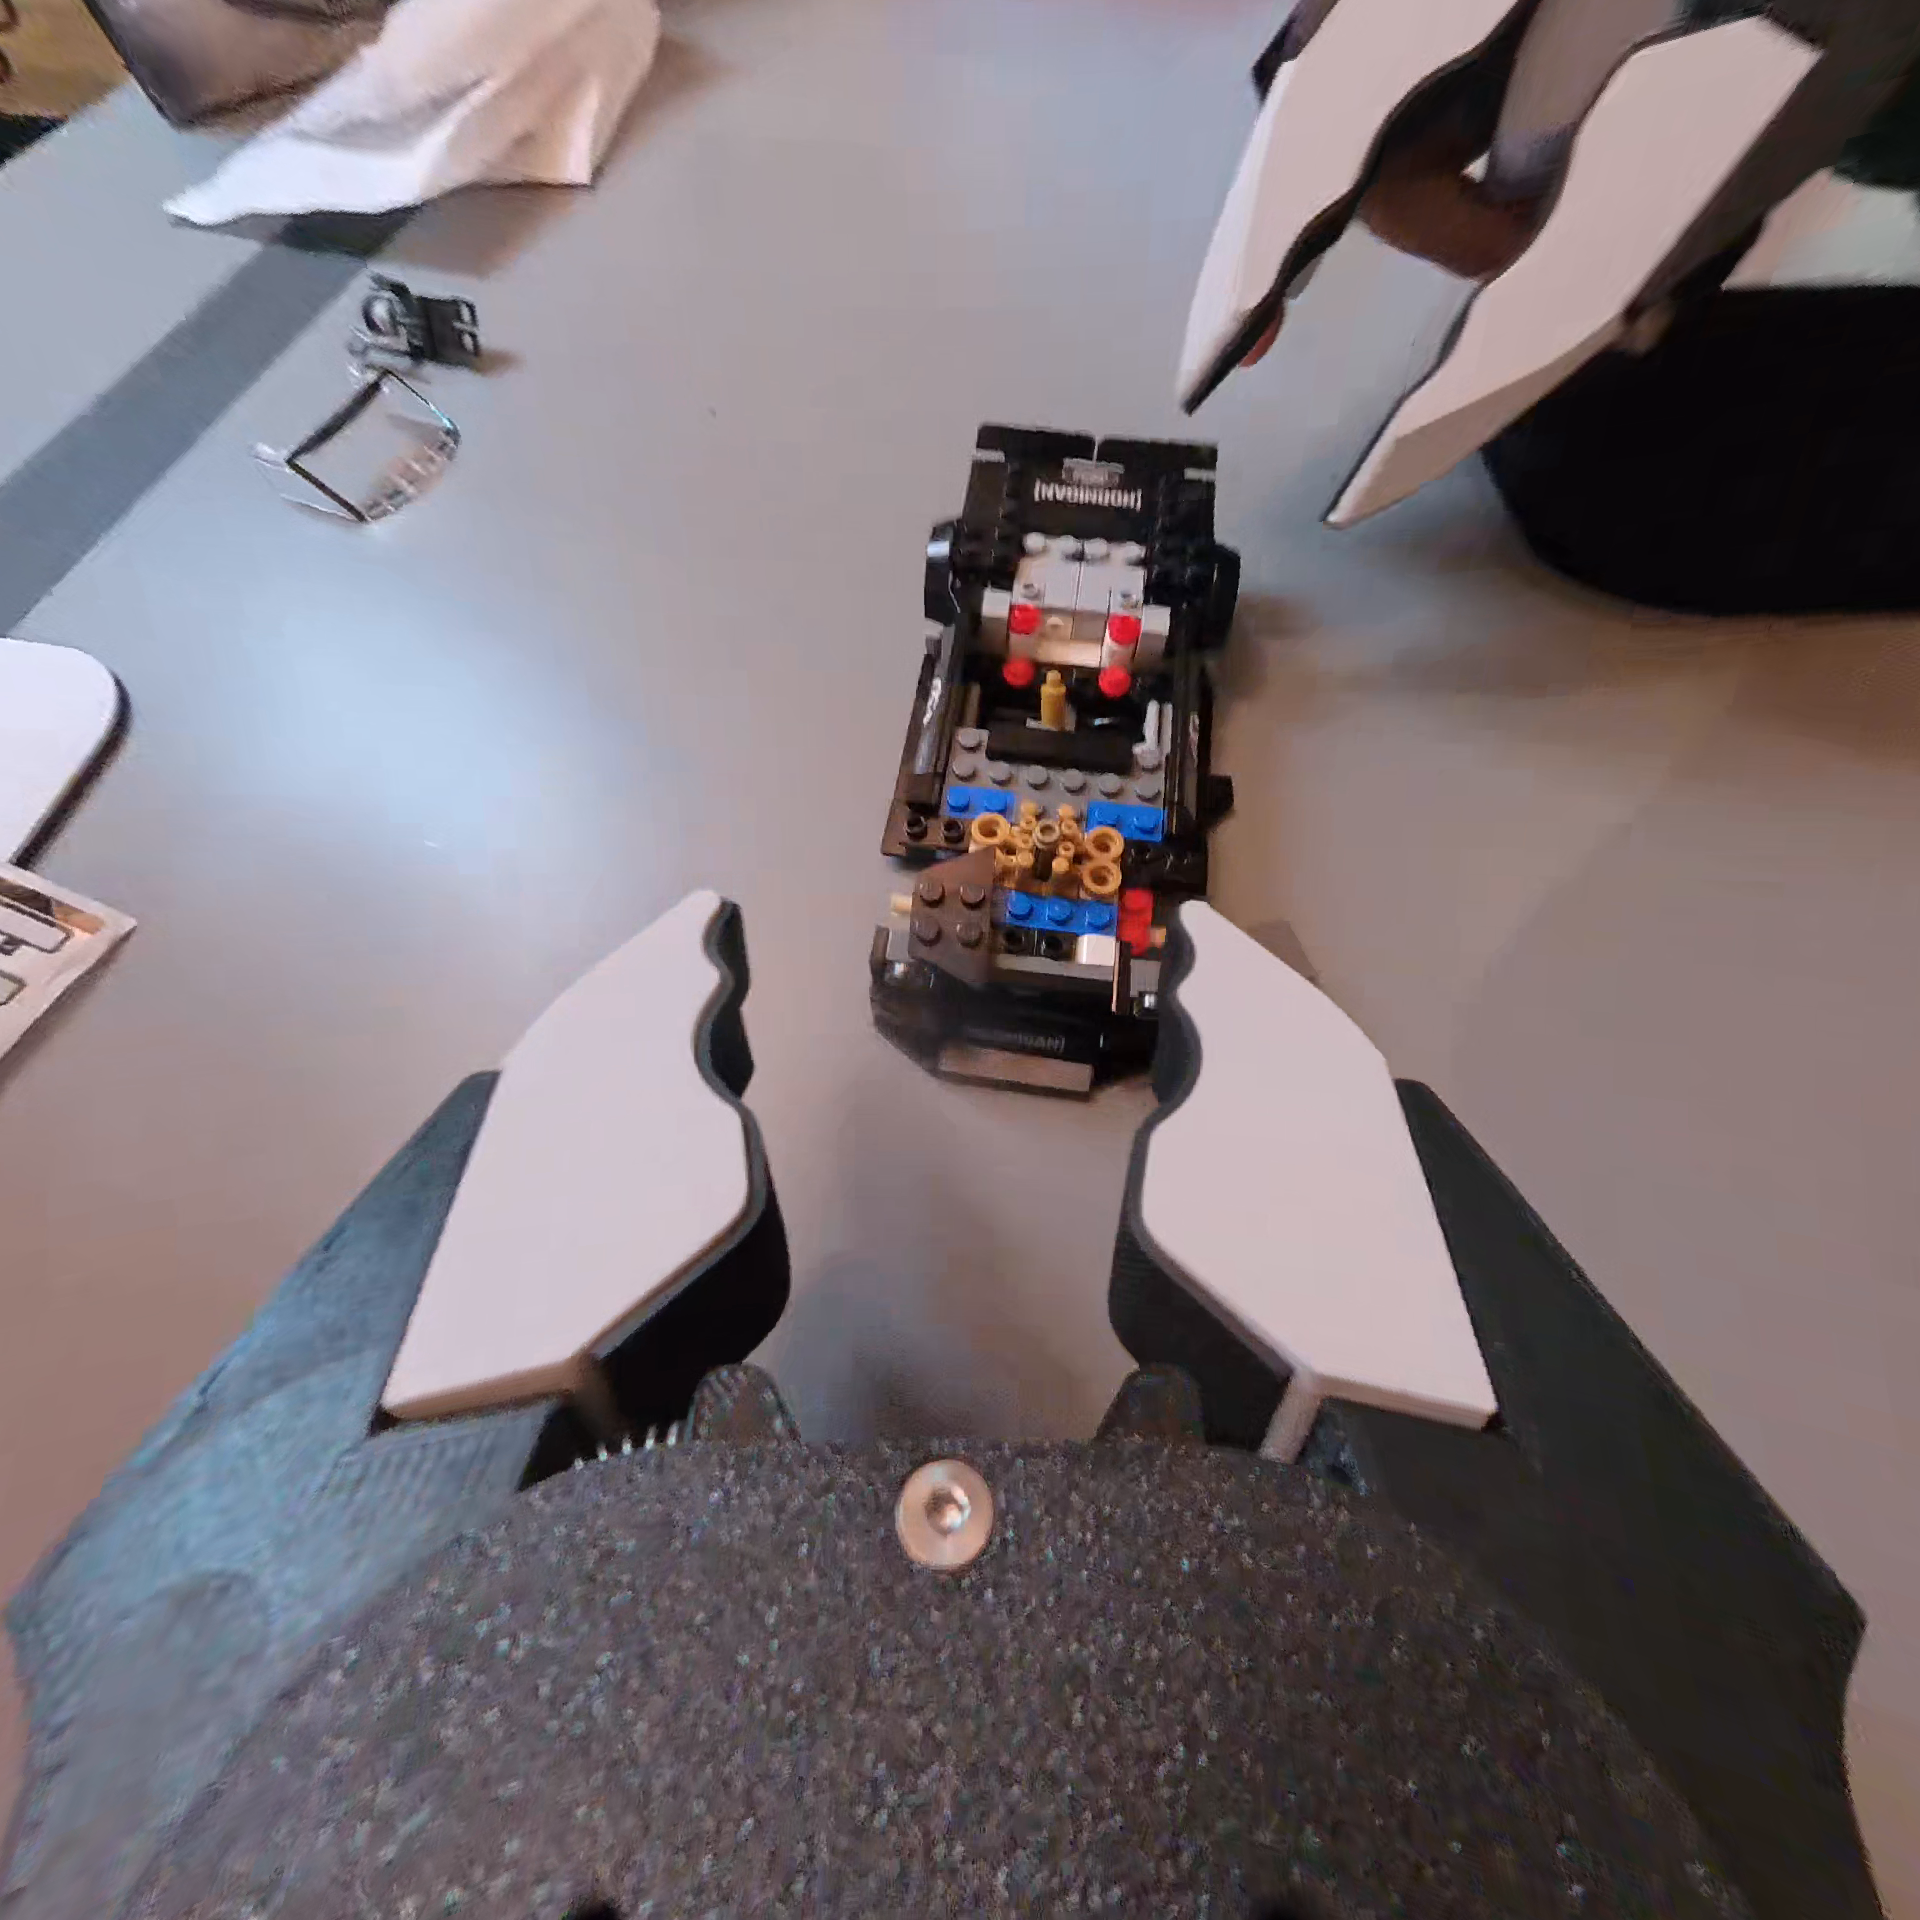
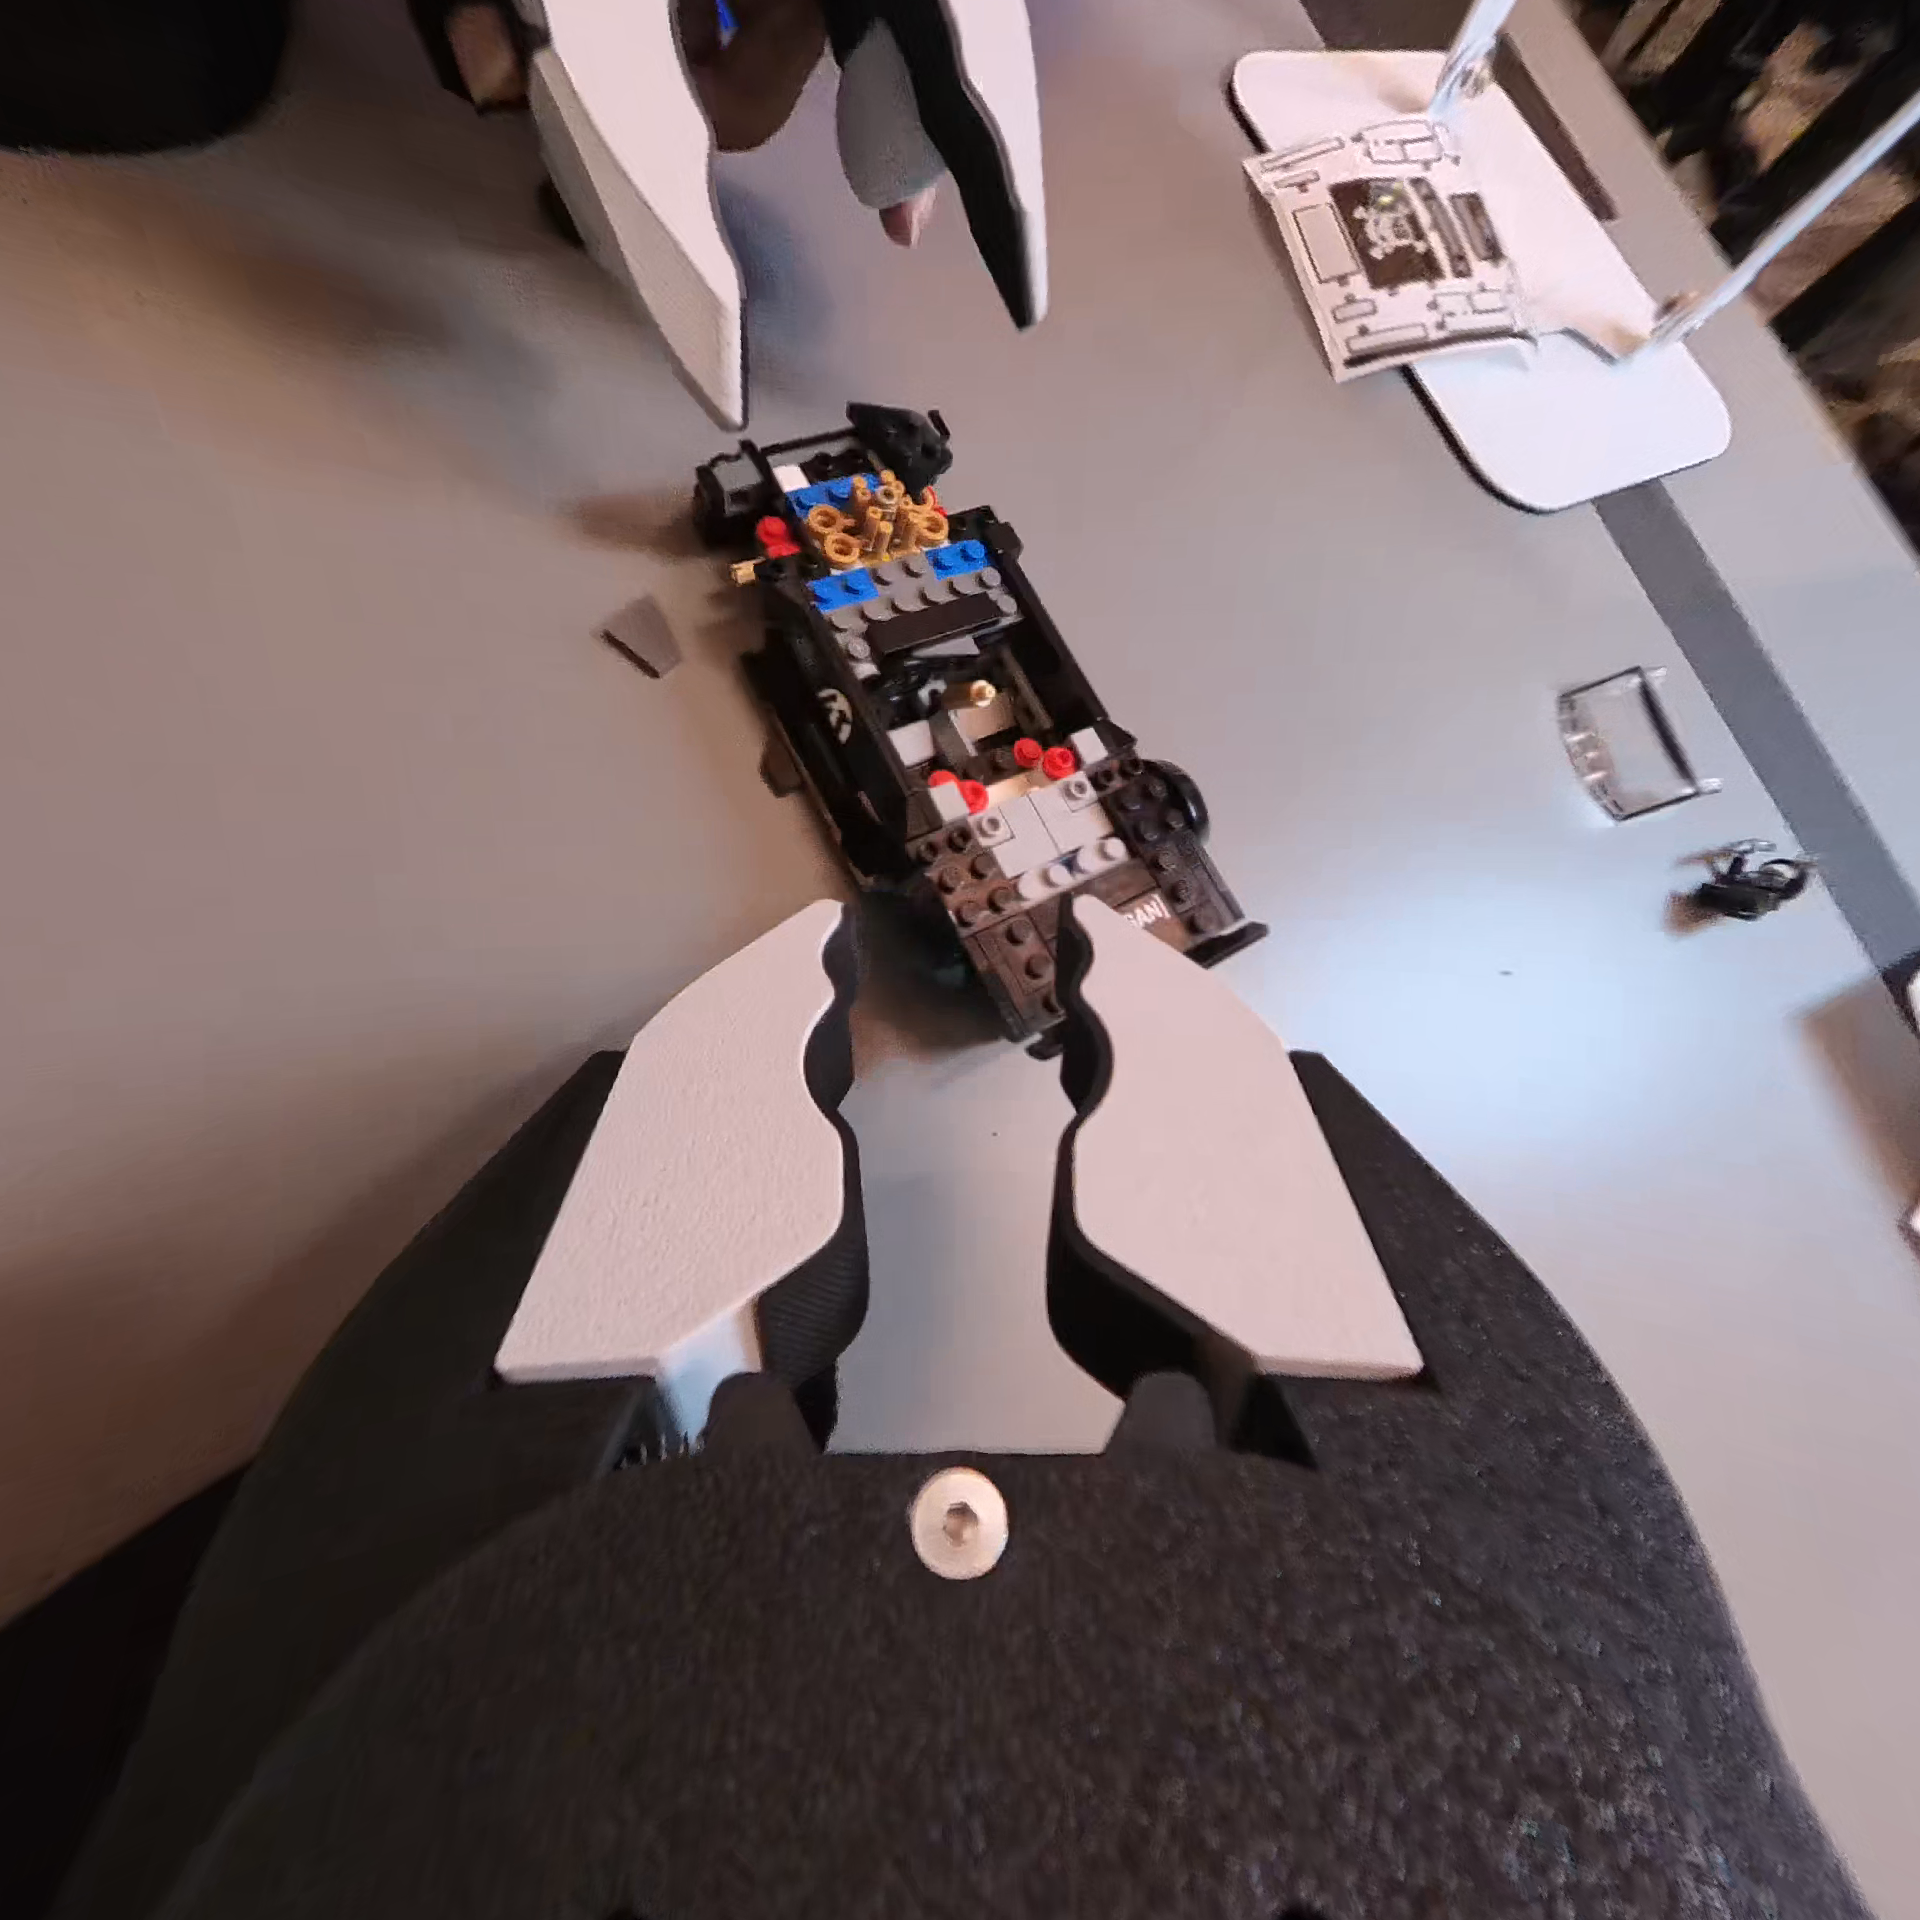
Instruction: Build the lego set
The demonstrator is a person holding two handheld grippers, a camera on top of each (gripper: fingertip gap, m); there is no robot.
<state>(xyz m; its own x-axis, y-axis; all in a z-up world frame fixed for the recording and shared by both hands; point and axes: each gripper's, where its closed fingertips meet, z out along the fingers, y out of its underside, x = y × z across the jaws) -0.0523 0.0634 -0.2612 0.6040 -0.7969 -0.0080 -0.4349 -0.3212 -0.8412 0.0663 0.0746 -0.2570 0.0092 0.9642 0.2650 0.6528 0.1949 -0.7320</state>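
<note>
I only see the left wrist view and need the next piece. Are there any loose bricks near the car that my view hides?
Observer: Yes. A small grey wedge lies on the table beside the car, apart from it.
Operator: Is the right gripper holding anything?
Observer: No. The right gripper has its jaws open with only bare table between them, at the car's end away from you.

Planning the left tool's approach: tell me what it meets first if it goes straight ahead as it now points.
Probably the near end of the partly built black brick car, which lies just beyond the open left tool, slightly right of centre. Depth is unclear.
</note>
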